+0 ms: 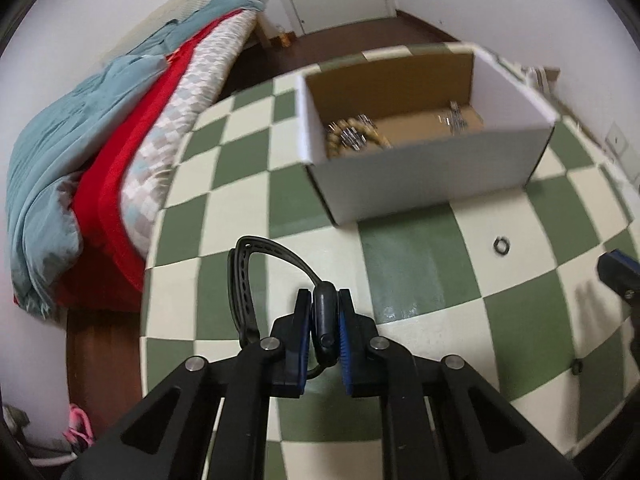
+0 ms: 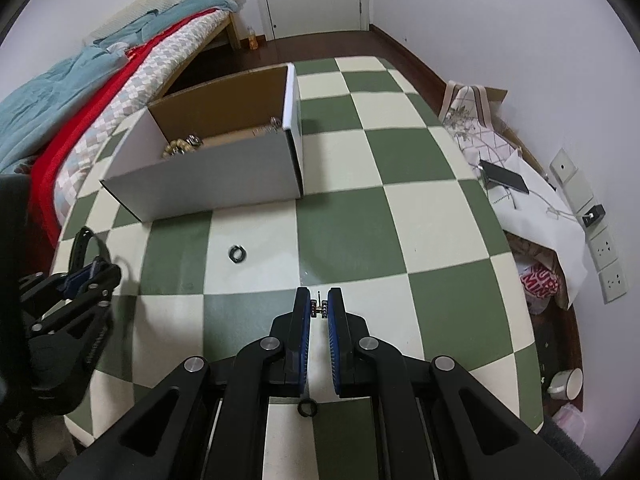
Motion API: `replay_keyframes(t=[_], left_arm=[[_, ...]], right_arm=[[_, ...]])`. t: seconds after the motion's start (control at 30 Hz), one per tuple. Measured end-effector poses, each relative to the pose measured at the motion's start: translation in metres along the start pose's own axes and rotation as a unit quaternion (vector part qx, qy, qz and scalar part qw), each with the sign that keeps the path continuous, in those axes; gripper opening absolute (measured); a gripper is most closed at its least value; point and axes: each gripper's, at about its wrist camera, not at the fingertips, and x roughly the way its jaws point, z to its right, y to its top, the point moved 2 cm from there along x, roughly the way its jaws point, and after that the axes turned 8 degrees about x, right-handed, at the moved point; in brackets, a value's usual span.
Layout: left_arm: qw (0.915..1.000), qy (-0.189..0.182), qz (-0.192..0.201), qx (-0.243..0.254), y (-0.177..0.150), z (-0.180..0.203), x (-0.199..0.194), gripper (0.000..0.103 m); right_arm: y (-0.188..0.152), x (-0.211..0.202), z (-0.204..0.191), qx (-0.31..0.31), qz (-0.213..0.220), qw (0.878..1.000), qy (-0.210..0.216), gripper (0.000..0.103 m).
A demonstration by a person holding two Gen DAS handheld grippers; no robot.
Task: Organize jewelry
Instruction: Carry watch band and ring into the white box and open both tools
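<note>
Above the green-and-cream chequered worktop (image 2: 420,216), the left tongs (image 1: 325,304) clamp a black strapped wristwatch (image 1: 325,320); the right tongs (image 2: 319,304) pinch a small metal earring (image 2: 319,307), near the white cardboard box (image 2: 208,184).

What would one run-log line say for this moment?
left gripper: shut on black watch | right gripper: shut on small earring | box: open, beads inside | dark ring: loose on table

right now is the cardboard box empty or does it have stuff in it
Not empty. The open-topped cardboard box holds a beaded bracelet at one end and small metallic pieces toward the other.
</note>
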Motion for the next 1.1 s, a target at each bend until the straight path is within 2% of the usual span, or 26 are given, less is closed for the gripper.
replay_keyframes(t=[0.13,0.33,0.43,0.57,0.8,0.97,1.1], left_arm=[[0.999,-0.019,0.021,-0.035,0.01,-0.022,-0.026,0.01],[0.9906,-0.095,0.048,-0.086,0.05,-0.051,-0.056,0.01],[0.9859,-0.13,0.052,-0.092,0.079,-0.057,-0.056,0.01],[0.9814,-0.158,0.043,-0.101,0.111,-0.065,-0.04,0.01],[0.9729,-0.2,0.001,-0.115,0.142,-0.066,0.005,0.01],[0.9587,-0.247,-0.036,-0.137,0.145,-0.062,0.037,0.01],[0.9496,-0.265,-0.053,-0.159,0.148,-0.066,0.05,0.013]], right_arm=[[0.01,-0.014,-0.008,0.002,0.011,1.0,0.015,0.009],[0.041,-0.041,-0.029,-0.001,0.036,0.998,0.057,0.009],[0.064,-0.048,-0.04,0.0,0.041,0.996,0.082,0.009],[0.095,-0.043,-0.052,0.0,0.037,0.994,0.107,0.009],[0.15,0.004,-0.065,0.019,-0.022,0.988,0.153,0.009],[0.167,0.044,-0.068,0.035,-0.072,0.982,0.173,0.009],[0.172,0.07,-0.067,0.055,-0.11,0.973,0.194,0.01]])
